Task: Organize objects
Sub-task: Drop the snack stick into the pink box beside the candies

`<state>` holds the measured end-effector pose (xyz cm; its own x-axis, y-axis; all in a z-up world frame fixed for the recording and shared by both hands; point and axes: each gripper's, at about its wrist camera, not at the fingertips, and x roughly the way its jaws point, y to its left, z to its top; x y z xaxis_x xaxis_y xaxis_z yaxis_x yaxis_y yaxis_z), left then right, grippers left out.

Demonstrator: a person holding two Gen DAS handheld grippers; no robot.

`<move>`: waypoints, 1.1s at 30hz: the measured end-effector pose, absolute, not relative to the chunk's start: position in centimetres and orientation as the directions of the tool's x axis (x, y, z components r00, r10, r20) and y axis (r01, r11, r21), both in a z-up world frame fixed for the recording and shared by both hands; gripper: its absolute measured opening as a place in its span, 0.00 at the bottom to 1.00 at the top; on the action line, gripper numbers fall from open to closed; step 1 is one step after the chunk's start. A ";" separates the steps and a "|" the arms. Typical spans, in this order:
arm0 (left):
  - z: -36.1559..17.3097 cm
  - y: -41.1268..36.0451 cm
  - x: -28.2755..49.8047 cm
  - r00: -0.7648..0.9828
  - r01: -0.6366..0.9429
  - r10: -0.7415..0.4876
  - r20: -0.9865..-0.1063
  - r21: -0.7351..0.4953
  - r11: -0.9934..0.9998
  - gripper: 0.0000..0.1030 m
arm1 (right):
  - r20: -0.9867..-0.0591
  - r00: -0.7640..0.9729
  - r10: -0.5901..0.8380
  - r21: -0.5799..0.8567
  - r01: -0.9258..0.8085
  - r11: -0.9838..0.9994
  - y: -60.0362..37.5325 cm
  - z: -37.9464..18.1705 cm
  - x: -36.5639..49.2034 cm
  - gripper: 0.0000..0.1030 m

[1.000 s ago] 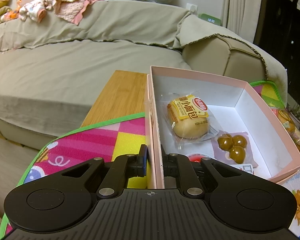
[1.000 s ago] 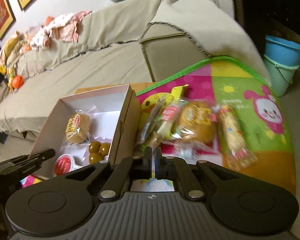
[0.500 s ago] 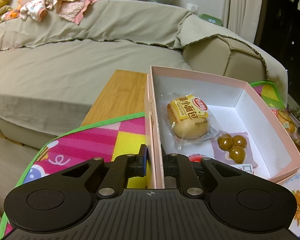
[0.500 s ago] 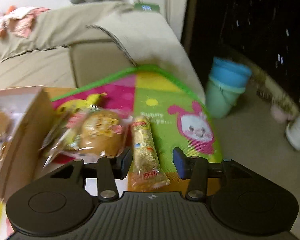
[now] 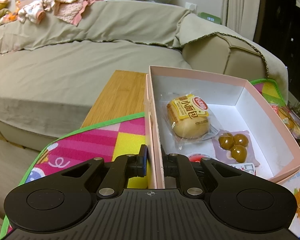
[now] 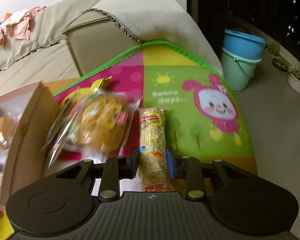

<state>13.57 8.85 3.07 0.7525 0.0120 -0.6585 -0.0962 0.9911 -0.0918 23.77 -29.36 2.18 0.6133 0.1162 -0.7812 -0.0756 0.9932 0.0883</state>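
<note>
The box (image 5: 266, 108) sits on the mat (image 6: 190, 80), bread pack (image 5: 187, 118) and egg pack (image 5: 233, 145) inside; right of it lie another bread pack (image 6: 102, 124) and a snack bar (image 6: 153, 140).

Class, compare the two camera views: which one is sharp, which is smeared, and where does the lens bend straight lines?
Left wrist view: sharp, the bun wrapper print readable, though the box walls splay outward. Right wrist view: the wrapped bun is motion-smeared, the snack bar fairly crisp, the mat edge bowed.
</note>
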 end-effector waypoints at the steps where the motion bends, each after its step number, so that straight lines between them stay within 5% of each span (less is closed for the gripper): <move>1: 3.1 8.9 13.6 0.753 -0.097 0.013 -0.658 -0.092 0.991 0.12 | -0.780 0.614 0.126 0.098 -0.079 0.992 -29.6 2.5 22.8 0.28; 16: 3.0 8.9 13.8 0.750 -0.096 0.016 -0.661 -0.085 0.992 0.11 | -0.744 0.588 0.317 0.122 -0.347 0.930 -23.6 10.3 8.7 0.28; 22: 3.0 9.0 13.8 0.751 -0.089 0.007 -0.661 -0.091 0.992 0.12 | -0.653 0.605 0.456 0.182 -0.460 0.869 -18.7 15.1 11.1 0.28; 33: 2.9 9.2 13.8 0.751 -0.083 -0.002 -0.660 -0.097 0.992 0.12 | -0.619 0.651 0.440 0.178 -0.429 0.886 -11.9 14.4 19.5 0.30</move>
